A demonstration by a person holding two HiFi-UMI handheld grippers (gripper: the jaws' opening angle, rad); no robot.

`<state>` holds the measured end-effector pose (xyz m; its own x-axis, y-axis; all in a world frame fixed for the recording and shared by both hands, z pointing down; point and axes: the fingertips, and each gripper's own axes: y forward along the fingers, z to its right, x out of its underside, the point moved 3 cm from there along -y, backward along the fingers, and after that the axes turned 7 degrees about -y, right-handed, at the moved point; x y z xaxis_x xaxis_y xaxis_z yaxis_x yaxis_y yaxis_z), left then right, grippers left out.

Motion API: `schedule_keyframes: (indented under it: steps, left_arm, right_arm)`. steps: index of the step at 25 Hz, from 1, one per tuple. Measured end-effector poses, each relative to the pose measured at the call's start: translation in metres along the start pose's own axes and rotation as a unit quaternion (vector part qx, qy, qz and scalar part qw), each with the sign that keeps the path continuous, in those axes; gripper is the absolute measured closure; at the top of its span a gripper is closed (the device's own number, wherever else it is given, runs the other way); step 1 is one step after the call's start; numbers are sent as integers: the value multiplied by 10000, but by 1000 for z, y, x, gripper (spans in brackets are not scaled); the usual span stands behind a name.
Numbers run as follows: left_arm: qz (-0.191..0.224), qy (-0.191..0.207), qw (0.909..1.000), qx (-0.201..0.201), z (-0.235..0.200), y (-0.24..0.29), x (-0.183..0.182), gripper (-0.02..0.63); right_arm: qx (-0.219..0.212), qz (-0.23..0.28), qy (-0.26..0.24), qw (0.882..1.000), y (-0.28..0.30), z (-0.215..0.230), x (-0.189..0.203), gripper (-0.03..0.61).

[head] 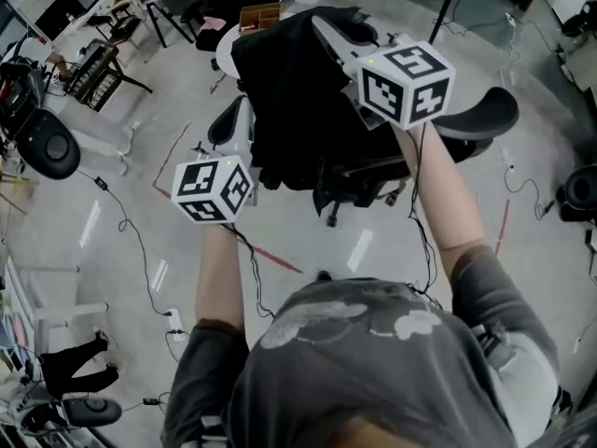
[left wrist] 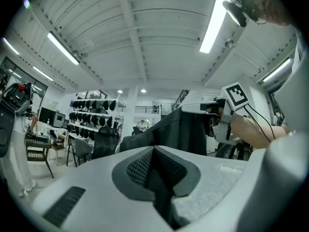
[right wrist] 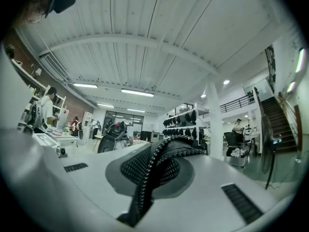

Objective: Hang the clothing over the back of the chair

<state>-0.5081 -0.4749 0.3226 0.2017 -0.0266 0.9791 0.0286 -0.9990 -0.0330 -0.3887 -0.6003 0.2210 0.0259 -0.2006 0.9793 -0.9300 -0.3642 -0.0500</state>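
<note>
A black garment [head: 289,91] hangs spread between my two grippers, above a black office chair [head: 480,115] whose seat and back it mostly hides. My left gripper [head: 244,105] is shut on one edge of the garment [left wrist: 183,129], with black fabric pinched between the jaws of the left gripper [left wrist: 154,151]. My right gripper [head: 324,24] is held higher and farther off, and is shut on the opposite edge. In the right gripper view, the garment's zipper edge [right wrist: 145,182] runs through the closed jaws of the right gripper [right wrist: 166,146]. The right gripper [left wrist: 227,115] also shows in the left gripper view, beyond the fabric.
The chair's wheeled base [head: 354,194] stands on a grey floor crossed by cables [head: 140,250]. Another black chair [head: 47,143] and a black cart [head: 93,73] stand at the left. A brown box [head: 259,15] lies behind the garment. Racks of dark items [left wrist: 91,117] line the far wall.
</note>
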Motion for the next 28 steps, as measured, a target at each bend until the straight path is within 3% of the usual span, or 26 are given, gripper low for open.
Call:
schedule_keyframes:
  steps: [6,14,19,28]
  left_arm:
    - [19,9,9994,341,52,9,-5,612]
    - [-27,49,9980,624,120,17,-1,612]
    - [-2,121,9971,751,159,19,1,612]
    - [37,269,9948,980,231,6,3,612]
  right_arm:
    - [698,5,-202,9974,-55,49,-26,581]
    - [1177,103,-533,9916,-133,81,-48,581]
    - [1536,135,-449,9870,-183,100,-45,581]
    - [1930,356,-183,9804,-273,95,-36,581]
